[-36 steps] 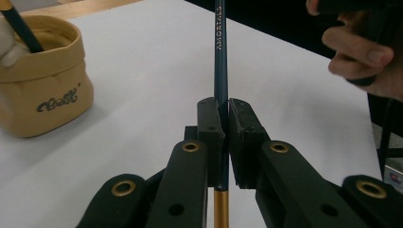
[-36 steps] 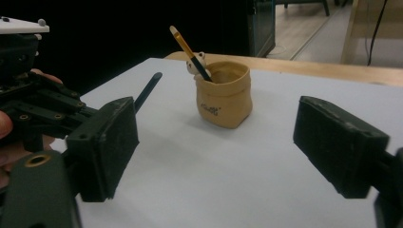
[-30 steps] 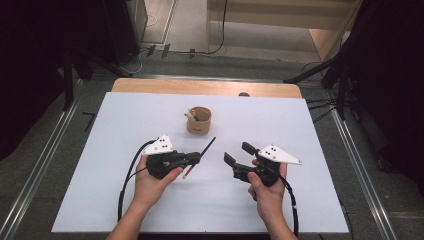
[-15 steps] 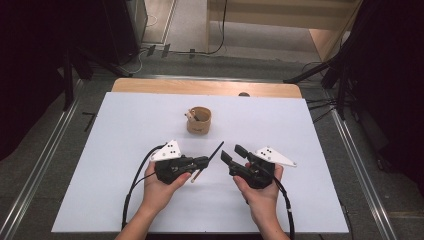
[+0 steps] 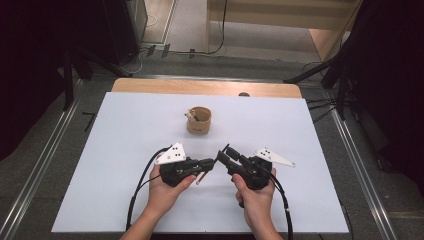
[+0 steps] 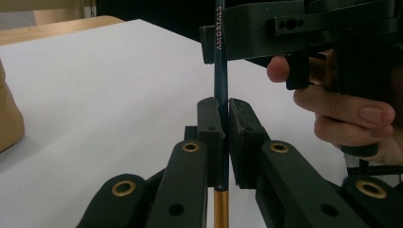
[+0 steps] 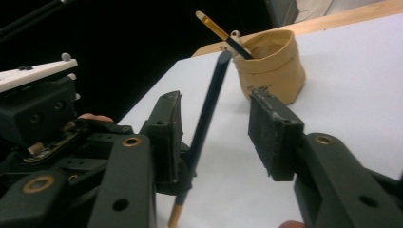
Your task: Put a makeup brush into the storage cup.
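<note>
Left gripper: clamped on the dark pencil.
Right gripper: jaws closing around the pencil, apparently not pressing yet.
Tan pouch: well beyond both.

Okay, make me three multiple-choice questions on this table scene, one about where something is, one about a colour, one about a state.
1. Where is the tan pouch on the table?
A. beyond both grippers
B. under the person's wrists
C. off the table

2. What colour is the barrel of the pencil?
A. red
B. dark blue
C. white

3. How do the jaws of the left gripper stand?
A. wide open and empty
B. shut on the pencil
C. shut on the pouch

Answers: 1 A, since the high view puts it farther up the table than the grippers. 2 B, since the left gripper view shows a dark blue shaft with a gold end. 3 B, since both pads press against the shaft there.
</note>
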`<state>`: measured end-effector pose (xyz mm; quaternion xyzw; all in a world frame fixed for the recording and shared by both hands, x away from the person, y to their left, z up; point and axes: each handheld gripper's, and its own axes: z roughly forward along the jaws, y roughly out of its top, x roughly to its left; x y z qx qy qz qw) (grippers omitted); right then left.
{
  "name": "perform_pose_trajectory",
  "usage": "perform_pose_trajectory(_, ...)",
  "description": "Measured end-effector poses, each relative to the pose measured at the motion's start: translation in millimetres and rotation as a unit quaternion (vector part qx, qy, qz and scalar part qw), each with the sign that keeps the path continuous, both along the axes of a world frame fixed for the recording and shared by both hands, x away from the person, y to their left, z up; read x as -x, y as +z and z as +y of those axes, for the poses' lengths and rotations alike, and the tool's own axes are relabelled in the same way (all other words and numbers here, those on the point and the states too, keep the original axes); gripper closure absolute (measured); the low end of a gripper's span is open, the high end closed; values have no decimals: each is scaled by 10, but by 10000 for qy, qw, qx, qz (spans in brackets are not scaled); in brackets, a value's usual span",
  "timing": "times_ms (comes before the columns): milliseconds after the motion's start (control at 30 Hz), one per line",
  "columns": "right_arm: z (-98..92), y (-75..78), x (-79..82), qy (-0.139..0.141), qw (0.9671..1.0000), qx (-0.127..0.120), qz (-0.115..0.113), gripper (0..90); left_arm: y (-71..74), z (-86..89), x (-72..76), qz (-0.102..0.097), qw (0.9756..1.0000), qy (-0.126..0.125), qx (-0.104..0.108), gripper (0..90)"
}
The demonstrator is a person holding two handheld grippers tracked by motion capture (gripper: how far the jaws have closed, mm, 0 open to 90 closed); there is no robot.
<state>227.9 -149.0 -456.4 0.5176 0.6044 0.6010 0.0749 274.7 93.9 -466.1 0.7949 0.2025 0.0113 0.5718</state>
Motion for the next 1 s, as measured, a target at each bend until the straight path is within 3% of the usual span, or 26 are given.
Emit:
perform_pose_trajectory(267, -8, -15, -2, 144, 9995, -278, 2, 733, -20, -61, 32, -18, 9999, -105, -37, 847)
perform_pose_trajectory(367, -24, -21, 2, 144, 9994, -322, 4, 850, -23, -79, 44, -20, 9999, -124, -2, 847)
perform_pose_trajectory(433, -33, -24, 4, 203, 9992, -344, -41, 862, -31, -90, 36, 42, 9998, -179, -22, 845)
perform_pose_trajectory(533, -14, -1, 27, 217, 9995, -96, -207, 864, -45, -94, 31, 102, 9998, -173, 70, 830)
perform_pose_trajectory(633, -3, 37, 46, 198, 9991, 121, -346, 864, -51, -108, 30, 151, 9997, -205, -4, 726)
perform_pose_trajectory(800, -14, 128, 78, 65, 9973, 491, -537, 864, -87, -161, 35, 174, 9992, -209, -301, 712)
perform_pose_trajectory(1000, -53, 208, 103, -10, 9950, 672, -733, 864, -102, -209, 50, 191, 9987, -253, -397, 719)
